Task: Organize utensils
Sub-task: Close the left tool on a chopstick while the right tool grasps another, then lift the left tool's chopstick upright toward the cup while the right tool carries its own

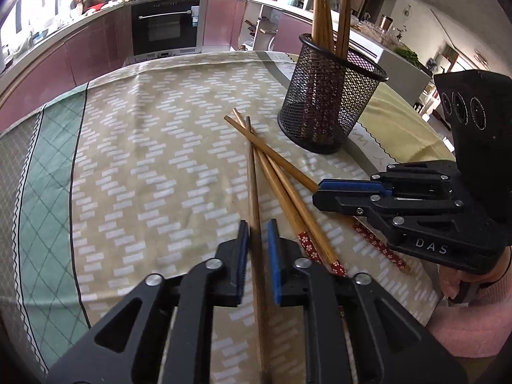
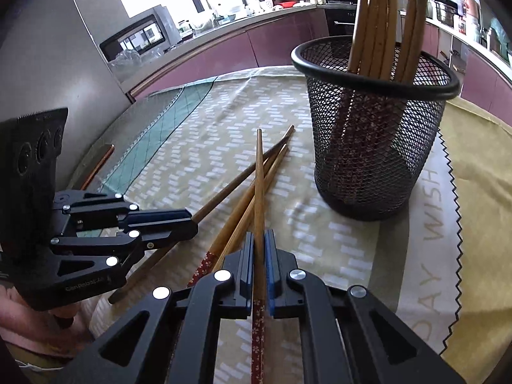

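Observation:
Several wooden chopsticks lie crossed on the tablecloth in front of a black mesh holder (image 1: 329, 96) (image 2: 374, 134) that holds several upright chopsticks (image 1: 329, 9). My left gripper (image 1: 258, 227) is shut on a plain dark chopstick (image 1: 253, 176), which also shows in the right wrist view (image 2: 243, 177). My right gripper (image 2: 259, 240) is shut on a chopstick (image 2: 260, 176) with a red floral end; it shows from the side in the left wrist view (image 1: 316, 192). Two more floral-ended chopsticks (image 1: 288, 195) lie between the grippers.
The patterned tablecloth (image 1: 144, 147) covers a round table; a yellow cloth with a zigzag edge (image 2: 473, 166) lies to the right of the holder. Kitchen cabinets and an oven (image 1: 166, 25) stand beyond the table. A grey fridge (image 2: 48, 48) stands at the left.

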`<state>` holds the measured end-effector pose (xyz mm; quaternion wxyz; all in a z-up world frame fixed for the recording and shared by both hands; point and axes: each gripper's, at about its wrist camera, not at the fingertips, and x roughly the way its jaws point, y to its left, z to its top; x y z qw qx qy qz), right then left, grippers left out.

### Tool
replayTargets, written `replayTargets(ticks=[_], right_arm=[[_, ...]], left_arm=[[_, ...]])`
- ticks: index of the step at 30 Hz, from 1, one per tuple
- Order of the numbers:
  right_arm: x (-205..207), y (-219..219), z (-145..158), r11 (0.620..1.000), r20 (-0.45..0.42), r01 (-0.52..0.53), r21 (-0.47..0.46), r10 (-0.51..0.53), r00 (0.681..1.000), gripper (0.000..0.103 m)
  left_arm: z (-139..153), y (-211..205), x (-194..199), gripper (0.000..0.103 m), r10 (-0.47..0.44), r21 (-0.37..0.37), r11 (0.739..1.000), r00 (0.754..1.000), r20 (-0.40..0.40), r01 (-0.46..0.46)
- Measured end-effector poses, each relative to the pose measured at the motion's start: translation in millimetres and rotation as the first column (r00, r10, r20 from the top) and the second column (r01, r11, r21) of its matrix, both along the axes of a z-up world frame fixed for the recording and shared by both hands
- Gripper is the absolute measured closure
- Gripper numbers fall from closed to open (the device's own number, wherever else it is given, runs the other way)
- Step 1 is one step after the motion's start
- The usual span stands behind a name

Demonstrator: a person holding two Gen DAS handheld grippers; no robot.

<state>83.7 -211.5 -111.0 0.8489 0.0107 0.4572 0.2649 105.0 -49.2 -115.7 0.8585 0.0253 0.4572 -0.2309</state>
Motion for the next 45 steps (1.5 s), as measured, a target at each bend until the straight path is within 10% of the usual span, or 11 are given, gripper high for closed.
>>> replayTargets(ticks=[17, 45], right_arm=[[21.8, 15.8, 0.4, 1.0, 0.016, 0.002, -0.013, -0.002, 1.0, 0.097], [-8.5, -49.5, 75.7, 0.975, 0.177, 0.047, 0.216, -0.087, 0.98, 0.097]], left_arm=[[-0.5, -13.3, 34.6, 0.094, 0.006, 0.052, 0.999, 1.0, 0.017, -0.007], [90.0, 22.4, 4.4, 0.096, -0.031, -0.21, 0.976, 0.989, 0.144, 0.061]])
